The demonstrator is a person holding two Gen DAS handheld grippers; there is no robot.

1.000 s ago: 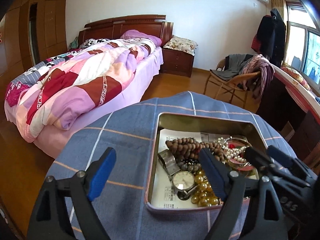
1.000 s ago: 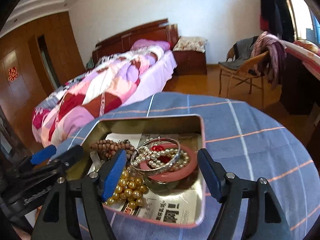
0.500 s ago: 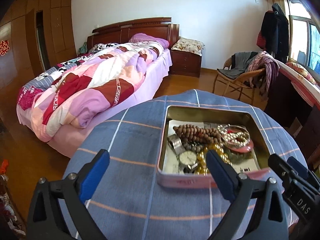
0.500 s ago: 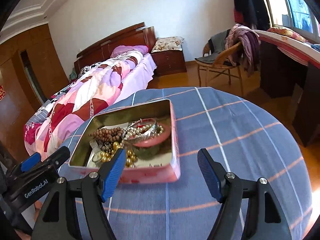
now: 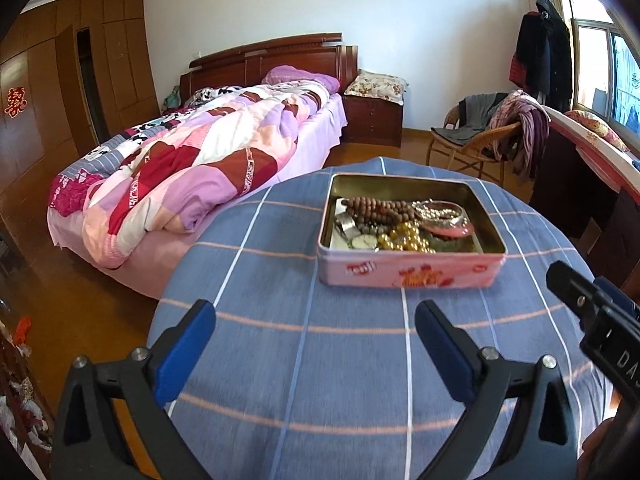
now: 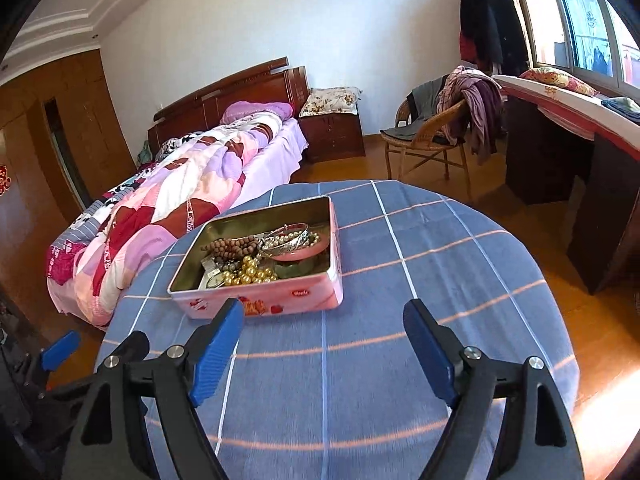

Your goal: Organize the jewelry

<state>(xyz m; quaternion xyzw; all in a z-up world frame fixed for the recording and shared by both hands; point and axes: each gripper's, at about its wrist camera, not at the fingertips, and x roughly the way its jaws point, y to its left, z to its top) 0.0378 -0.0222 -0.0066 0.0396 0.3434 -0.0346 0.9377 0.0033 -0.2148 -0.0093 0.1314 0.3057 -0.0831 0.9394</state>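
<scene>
Over the near edge of the table, the left hand-held gripper and right hand-held gripper hover with jaws opening on nothing, since the jewelry lies gathered in the pink tin toward the far edge.

My left wrist camera looks down over the counter toward the tin and bed. My right camera, alongside, shares the tin, bed and chair.
</scene>
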